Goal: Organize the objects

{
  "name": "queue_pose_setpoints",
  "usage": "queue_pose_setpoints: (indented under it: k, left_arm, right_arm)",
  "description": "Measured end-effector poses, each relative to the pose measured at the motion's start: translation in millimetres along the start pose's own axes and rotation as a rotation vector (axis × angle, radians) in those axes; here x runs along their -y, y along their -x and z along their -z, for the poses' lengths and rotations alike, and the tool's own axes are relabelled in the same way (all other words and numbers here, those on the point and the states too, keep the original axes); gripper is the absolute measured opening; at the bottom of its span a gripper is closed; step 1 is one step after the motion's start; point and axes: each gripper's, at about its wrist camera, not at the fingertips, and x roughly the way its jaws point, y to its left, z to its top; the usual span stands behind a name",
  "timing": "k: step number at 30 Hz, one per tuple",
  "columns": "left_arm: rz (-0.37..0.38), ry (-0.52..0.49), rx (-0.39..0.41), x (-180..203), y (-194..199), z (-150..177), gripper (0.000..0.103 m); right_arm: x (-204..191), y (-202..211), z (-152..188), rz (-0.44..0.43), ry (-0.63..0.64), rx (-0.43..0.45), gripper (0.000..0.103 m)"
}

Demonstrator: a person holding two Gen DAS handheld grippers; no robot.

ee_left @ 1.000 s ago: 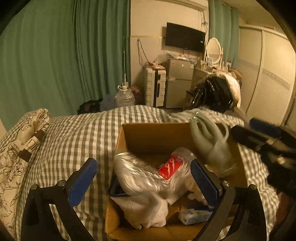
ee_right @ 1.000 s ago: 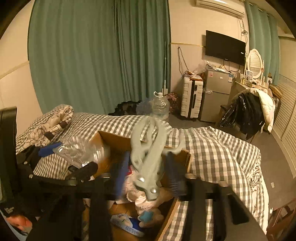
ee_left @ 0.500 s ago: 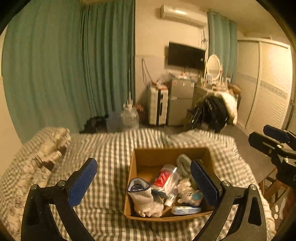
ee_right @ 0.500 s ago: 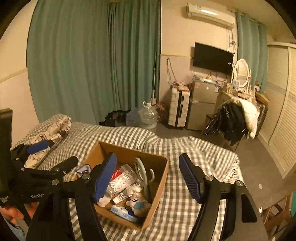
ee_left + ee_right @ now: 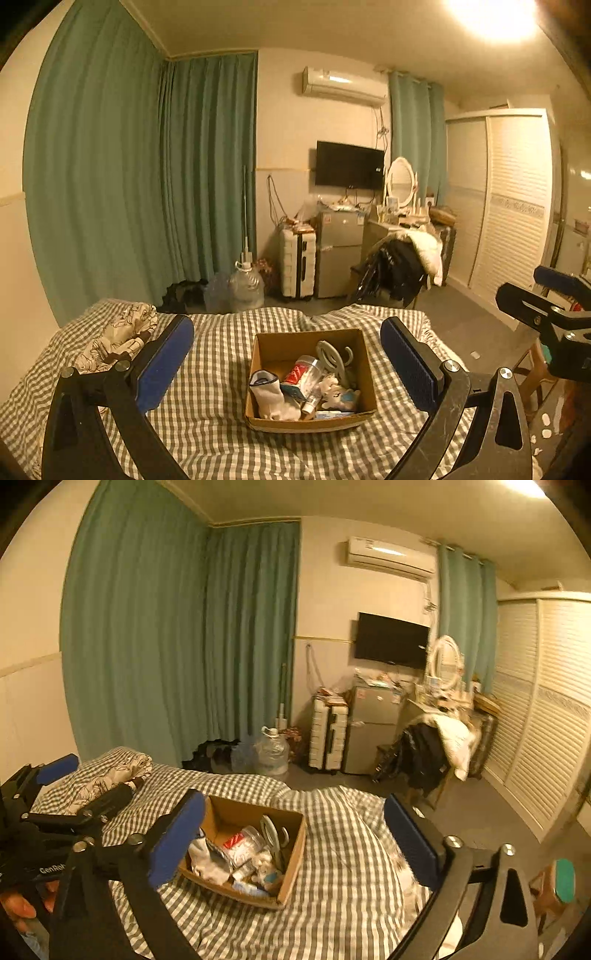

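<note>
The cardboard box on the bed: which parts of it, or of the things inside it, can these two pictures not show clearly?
- Left wrist view: the cardboard box floor is hidden under the white sock, the bottle with a red label and the grey hanger.
- Left wrist view: the label text is too small to read.
- Right wrist view: the box's near left corner is covered by the right claw, by its left finger.
- Right wrist view: the small items at the front wall are blurred.

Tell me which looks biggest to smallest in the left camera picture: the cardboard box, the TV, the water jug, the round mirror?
1. Cardboard box, though it sits much nearer the camera.
2. TV.
3. Water jug and round mirror look about alike, so no ranking between them.
</note>
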Motion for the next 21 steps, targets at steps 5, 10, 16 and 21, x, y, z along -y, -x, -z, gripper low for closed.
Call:
queue_pose_setpoints:
  k: [5, 10, 16, 21]
  left_arm:
    - [-0.016, 0.005, 0.018, -1, 20, 8, 0.103]
    - [-0.002, 0.025, 0.056, 1, 27, 18, 0.103]
    - [-0.03, 0.049, 0.055, 7, 17, 54, 0.103]
    - [-0.096, 0.041, 0.014, 10, -8, 111, 0.103]
  right_arm:
    - [1, 30, 9, -0.009, 0.003, 0.026, 0.103]
    - [-3, 35, 25, -0.009, 0.011, 0.046, 0.103]
    - [1, 16, 66, -0.005, -0.036, 0.07, 0.103]
    - [3, -30, 120, 0.048, -0.046, 0.04, 0.103]
